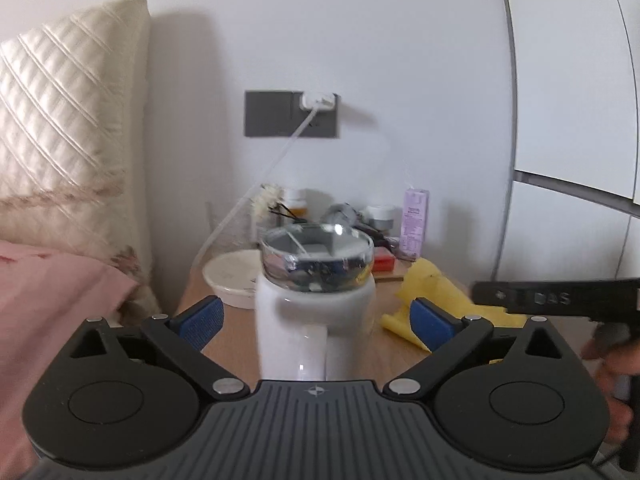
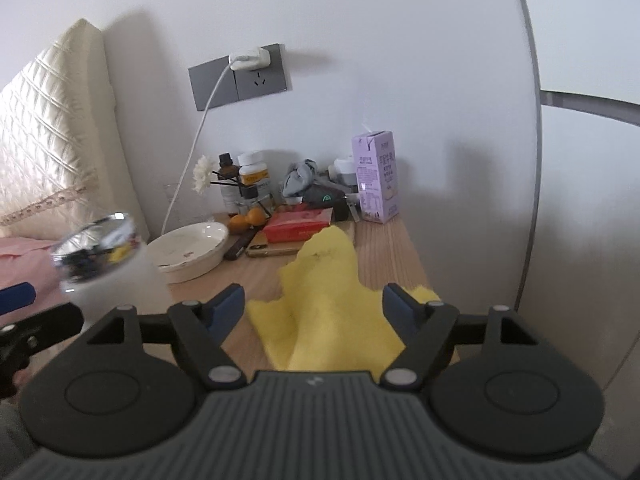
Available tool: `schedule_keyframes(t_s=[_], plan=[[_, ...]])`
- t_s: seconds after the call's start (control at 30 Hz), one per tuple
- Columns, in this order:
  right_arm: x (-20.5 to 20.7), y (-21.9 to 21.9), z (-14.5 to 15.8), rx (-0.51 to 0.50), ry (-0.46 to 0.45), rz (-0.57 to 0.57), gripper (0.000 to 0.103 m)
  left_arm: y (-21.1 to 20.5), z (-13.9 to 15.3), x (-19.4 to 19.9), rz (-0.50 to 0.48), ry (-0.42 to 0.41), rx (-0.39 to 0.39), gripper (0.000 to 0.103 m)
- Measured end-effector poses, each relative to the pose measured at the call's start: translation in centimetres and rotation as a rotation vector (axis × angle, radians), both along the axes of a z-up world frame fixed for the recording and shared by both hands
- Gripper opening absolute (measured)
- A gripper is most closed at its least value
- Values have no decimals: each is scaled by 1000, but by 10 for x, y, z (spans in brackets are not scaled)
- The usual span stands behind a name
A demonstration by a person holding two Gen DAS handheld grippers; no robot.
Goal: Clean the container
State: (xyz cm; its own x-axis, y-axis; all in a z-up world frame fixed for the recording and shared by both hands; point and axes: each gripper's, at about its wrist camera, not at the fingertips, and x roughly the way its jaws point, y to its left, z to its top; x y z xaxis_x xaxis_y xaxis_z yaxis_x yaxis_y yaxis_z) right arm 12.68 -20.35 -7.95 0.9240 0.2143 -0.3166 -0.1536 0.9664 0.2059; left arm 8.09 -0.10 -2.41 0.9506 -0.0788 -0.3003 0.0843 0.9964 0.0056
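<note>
Between my right gripper's (image 2: 313, 309) spread jaws lies the yellow cloth (image 2: 332, 300), untouched by either pad, running straight ahead along the bedside table (image 2: 384, 248). Off to its left, my left gripper (image 1: 316, 318) stands wide around the upright white container (image 1: 312, 320), pads clear, nearer to it.

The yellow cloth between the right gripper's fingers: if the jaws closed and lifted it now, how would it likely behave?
The yellow cloth lies crumpled in soft folds on the table, so it would probably drape limply rather than hold its shape. It looks fluffy and thin, likely light. The right gripper stands open around it; a pinch would likely gather only one fold, the rest trailing.
</note>
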Motion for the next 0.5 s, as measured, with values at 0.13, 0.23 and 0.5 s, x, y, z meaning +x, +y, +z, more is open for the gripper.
schedule_keyframes(t_s=[0.13,0.23,0.5], plan=[[-27,-2,12,20,14,-12,77,2,16,-17,31,18,-13,100],[-43,3,23,11,6,2,77,2,22,-31,24,25,-11,102],[-89,19,42,40,-8,18,79,11,33,-69,78,54,-22,102]])
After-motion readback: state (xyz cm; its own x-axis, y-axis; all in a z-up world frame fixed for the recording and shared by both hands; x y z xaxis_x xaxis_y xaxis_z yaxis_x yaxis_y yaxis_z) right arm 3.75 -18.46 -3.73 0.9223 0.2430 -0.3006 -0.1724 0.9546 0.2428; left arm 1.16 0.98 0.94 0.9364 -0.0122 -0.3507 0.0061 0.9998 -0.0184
